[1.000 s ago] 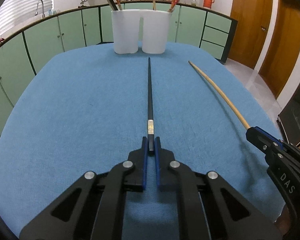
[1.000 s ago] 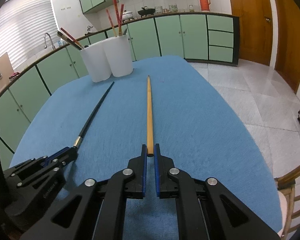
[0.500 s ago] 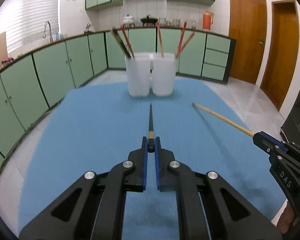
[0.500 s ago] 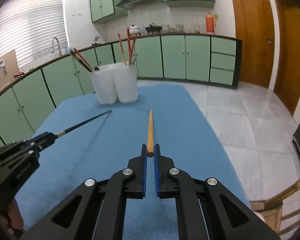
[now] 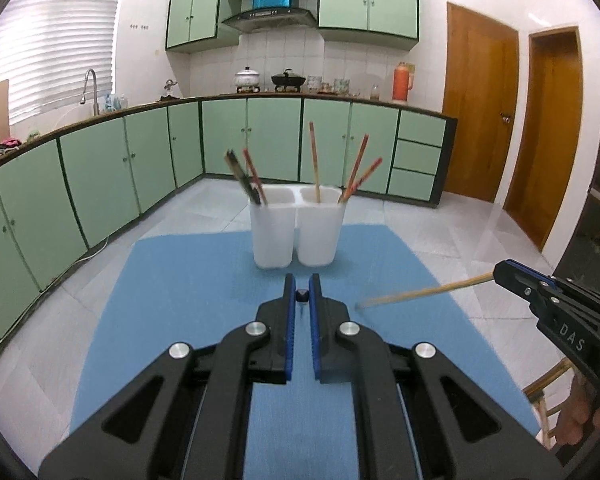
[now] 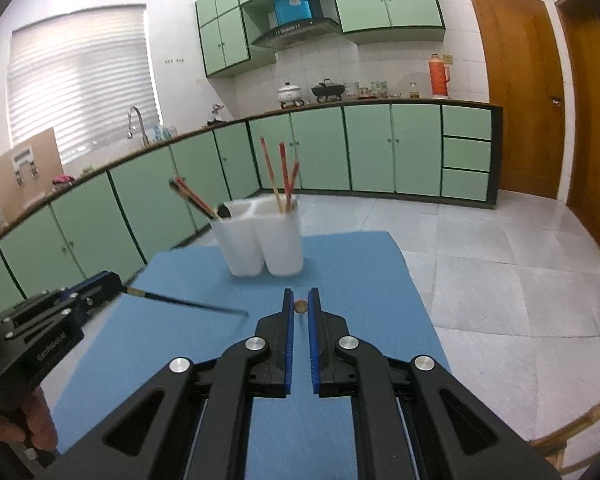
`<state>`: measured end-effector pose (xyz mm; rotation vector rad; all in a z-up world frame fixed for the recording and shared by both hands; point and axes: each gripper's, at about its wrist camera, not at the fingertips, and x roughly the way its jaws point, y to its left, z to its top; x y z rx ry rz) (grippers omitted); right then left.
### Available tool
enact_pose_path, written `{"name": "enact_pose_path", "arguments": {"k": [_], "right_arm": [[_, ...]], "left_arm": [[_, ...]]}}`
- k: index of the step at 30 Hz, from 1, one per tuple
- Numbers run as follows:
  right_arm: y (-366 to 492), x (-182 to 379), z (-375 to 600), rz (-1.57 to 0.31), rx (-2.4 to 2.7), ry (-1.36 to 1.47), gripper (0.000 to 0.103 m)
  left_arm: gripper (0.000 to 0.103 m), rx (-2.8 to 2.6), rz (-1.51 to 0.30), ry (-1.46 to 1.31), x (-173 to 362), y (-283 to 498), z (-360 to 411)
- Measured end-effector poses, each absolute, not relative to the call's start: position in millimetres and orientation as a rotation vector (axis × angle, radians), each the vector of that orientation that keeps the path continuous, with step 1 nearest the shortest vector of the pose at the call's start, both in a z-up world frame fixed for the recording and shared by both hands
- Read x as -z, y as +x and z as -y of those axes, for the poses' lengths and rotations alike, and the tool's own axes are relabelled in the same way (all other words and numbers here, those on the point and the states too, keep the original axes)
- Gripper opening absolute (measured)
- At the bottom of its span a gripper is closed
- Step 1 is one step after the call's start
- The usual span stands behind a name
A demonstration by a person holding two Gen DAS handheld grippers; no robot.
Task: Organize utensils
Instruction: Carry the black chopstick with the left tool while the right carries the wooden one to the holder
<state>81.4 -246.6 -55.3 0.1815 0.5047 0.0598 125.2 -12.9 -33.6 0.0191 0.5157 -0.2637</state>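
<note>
My left gripper is shut on a black chopstick, seen end-on; from the right wrist view the chopstick slants forward off the table. My right gripper is shut on a tan wooden chopstick, seen end-on; from the left wrist view that chopstick points left, lifted. A white two-compartment holder stands at the far end of the blue table; its left cup holds dark and red chopsticks, its right cup red and tan ones. Both grippers are in front of it.
Green kitchen cabinets run behind and to the left of the table. Tiled floor lies to the right. A wooden chair shows at the lower right. Wooden doors stand at the far right.
Both grippers have lifted their chopsticks off the table and tipped them up, so each is now seen end-on. The holder looks farther below the view.
</note>
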Motion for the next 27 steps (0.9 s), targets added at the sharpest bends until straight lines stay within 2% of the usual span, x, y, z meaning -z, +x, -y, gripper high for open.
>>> {"name": "enact_pose_path", "arguments": {"k": [27], "right_arm": [[151.0, -41.2, 227.5, -0.439, -0.23, 0.099, 0.007]], "left_arm": [[0.005, 0.334, -0.42, -0.062, -45.6, 179.7, -0.3]]}}
